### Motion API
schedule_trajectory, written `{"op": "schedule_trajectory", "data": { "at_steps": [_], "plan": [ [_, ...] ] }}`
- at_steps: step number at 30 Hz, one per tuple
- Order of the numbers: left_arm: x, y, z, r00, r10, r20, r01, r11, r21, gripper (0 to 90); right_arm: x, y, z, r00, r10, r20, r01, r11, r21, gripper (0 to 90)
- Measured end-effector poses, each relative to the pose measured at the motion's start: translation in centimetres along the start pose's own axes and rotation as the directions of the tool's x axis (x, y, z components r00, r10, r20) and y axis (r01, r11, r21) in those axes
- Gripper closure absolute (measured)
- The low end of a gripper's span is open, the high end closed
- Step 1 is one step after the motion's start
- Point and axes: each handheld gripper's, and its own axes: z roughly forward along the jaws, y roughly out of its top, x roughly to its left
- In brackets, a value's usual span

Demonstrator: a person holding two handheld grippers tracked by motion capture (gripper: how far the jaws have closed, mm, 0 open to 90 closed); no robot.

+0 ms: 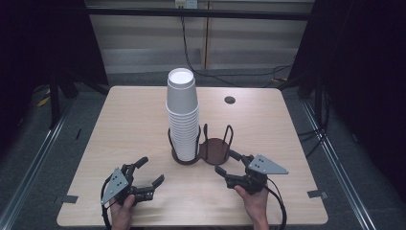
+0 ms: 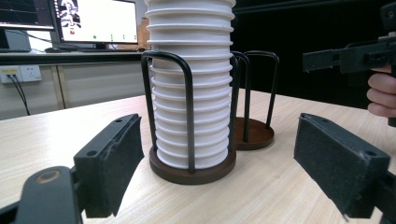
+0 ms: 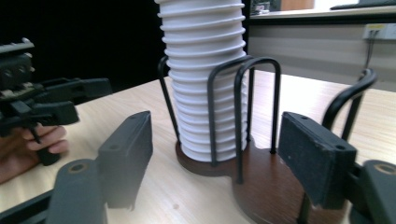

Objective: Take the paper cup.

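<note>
The stack of white cups [image 1: 182,115] stands in the left ring of the double holder [image 1: 214,149] at the table's centre. The left gripper [image 1: 146,172] at 7 o'clock and the right gripper [image 1: 231,162] at 5 o'clock are both open and hold nothing. This looks like the approach step; next, I think, one gripper must close gently on the top cup.

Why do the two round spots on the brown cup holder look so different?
The left ring of the holder is full: a tall stack of white cups stands in it, upside down. The right ring holds nothing, so its brown base shows. The right gripper, jaws open, sits right beside the right ring; the left gripper, also open, is farther from the left ring. Both rings share a brown base and black wire loops.
</note>
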Motion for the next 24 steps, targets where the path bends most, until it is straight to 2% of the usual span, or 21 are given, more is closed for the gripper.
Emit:
{"op": "schedule_trajectory", "data": {
  "at_steps": [4, 6, 16, 24],
  "plan": [
    [0.0, 0.0, 0.0, 1.0000, 0.000, 0.000, 0.000, 1.0000, 0.000, 15.6, 0.0, 0.6, 0.2, 0.9999, 0.007, -0.012, -0.007, 1.000, 0.009, 25.7],
    [0.0, 0.0, 0.0, 1.0000, 0.000, 0.000, 0.000, 1.0000, 0.000, 15.6, -0.2, 1.2, 0.3, 0.9990, 0.007, -0.044, -0.008, 1.000, -0.005, 25.7],
    [0.0, 0.0, 0.0, 1.0000, 0.000, 0.000, 0.000, 1.0000, 0.000, 15.6, -0.5, 3.5, 1.1, 0.9969, -0.004, -0.078, 0.006, 1.000, 0.028, 24.6],
    [0.0, 0.0, 0.0, 1.0000, 0.000, 0.001, 0.000, 1.0000, 0.000, 15.6, -0.6, 5.6, 2.1, 0.9951, -0.011, -0.098, 0.016, 0.999, 0.042, 19.6]
  ]
}}
